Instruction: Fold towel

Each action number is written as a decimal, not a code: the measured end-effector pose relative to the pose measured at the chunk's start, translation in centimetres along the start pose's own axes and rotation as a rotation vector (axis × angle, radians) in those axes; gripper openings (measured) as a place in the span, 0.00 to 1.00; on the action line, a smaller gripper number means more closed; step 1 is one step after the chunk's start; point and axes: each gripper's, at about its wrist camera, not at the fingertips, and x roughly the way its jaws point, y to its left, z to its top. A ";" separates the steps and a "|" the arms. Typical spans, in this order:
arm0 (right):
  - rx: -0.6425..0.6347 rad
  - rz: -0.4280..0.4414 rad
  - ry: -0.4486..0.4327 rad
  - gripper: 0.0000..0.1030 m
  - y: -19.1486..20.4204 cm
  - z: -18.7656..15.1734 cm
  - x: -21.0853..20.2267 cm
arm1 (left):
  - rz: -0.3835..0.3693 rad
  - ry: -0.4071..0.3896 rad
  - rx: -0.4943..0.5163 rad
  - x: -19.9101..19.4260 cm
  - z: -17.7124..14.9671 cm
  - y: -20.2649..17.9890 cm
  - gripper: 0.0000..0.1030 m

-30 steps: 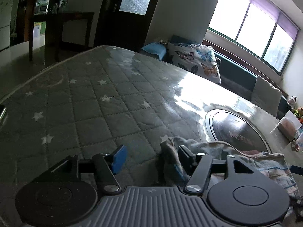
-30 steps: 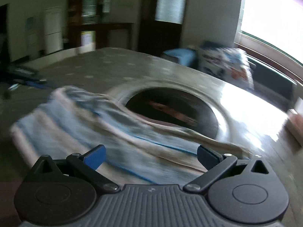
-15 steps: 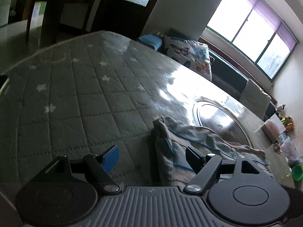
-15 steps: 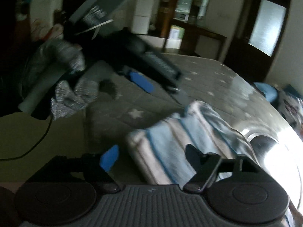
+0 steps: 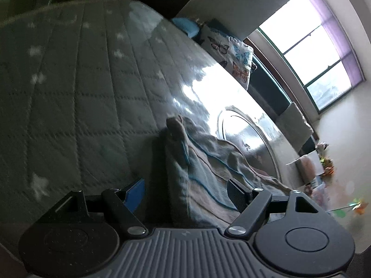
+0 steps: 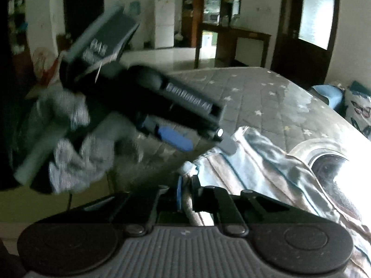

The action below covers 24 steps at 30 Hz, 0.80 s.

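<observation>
A blue, white and beige striped towel [image 5: 208,162] lies rumpled on the table's quilted, star-patterned grey cover [image 5: 69,92]. My left gripper [image 5: 185,195] stands open astride the towel's folded edge; neither the blue pad nor the dark pad presses on the cloth. In the right wrist view the towel [image 6: 266,169] stretches away to the right, and my right gripper [image 6: 185,192] is shut on its near corner. The left gripper [image 6: 201,141] shows there too, held by a grey-gloved hand [image 6: 69,153], its tips over the towel's far corner.
A dark round inset [image 5: 245,134] sits in the table beside the towel, partly under it. Past the far edge are a butterfly cushion [image 5: 231,53] and a bench under the window. Small clutter [image 5: 324,166] sits at the right end. A wooden side table [image 6: 231,34] stands behind.
My right gripper swung left along the towel to its near corner and closed on it. My left gripper rolled and stayed open over the towel's edge.
</observation>
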 end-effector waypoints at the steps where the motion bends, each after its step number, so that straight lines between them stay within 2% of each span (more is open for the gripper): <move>1: 0.016 0.006 -0.007 0.06 -0.3 0.1 -0.3 | -0.011 0.012 -0.023 0.2 -0.1 0.1 0.76; 3: 0.035 0.012 -0.020 0.06 -0.7 0.3 -0.7 | -0.036 0.031 -0.061 0.6 -0.1 0.2 0.75; 6: 0.046 0.019 -0.037 0.05 -0.9 0.4 -1.4 | -0.072 0.050 -0.110 1.2 0.0 0.4 0.63; 7: 0.051 0.025 -0.041 0.05 -0.9 0.3 -1.5 | -0.084 0.058 -0.130 1.5 0.0 0.6 0.53; 8: 0.055 0.032 -0.045 0.05 -1.0 0.3 -1.7 | -0.096 0.065 -0.149 1.7 0.0 0.7 0.37; 11: 0.056 0.046 -0.047 0.06 -1.1 0.0 -1.8 | -0.115 0.073 -0.169 2.3 -0.1 1.0 0.18; 14: 0.117 0.064 -0.063 0.11 -2.3 -0.4 -2.8 | -0.111 0.067 -0.161 2.3 0.0 1.2 0.14; 16: 0.143 0.034 -0.077 0.11 -3.5 -0.8 -3.6 | -0.111 0.063 -0.151 2.2 0.0 1.2 0.13; 19: 0.185 -0.061 -0.074 0.12 -5.9 -1.6 -4.1 | -0.112 0.060 -0.142 2.1 0.1 1.1 0.13; 24: 0.312 -0.264 -0.016 0.12 -11.7 -3.7 -2.8 | -0.112 0.052 -0.125 1.9 -0.1 0.6 0.13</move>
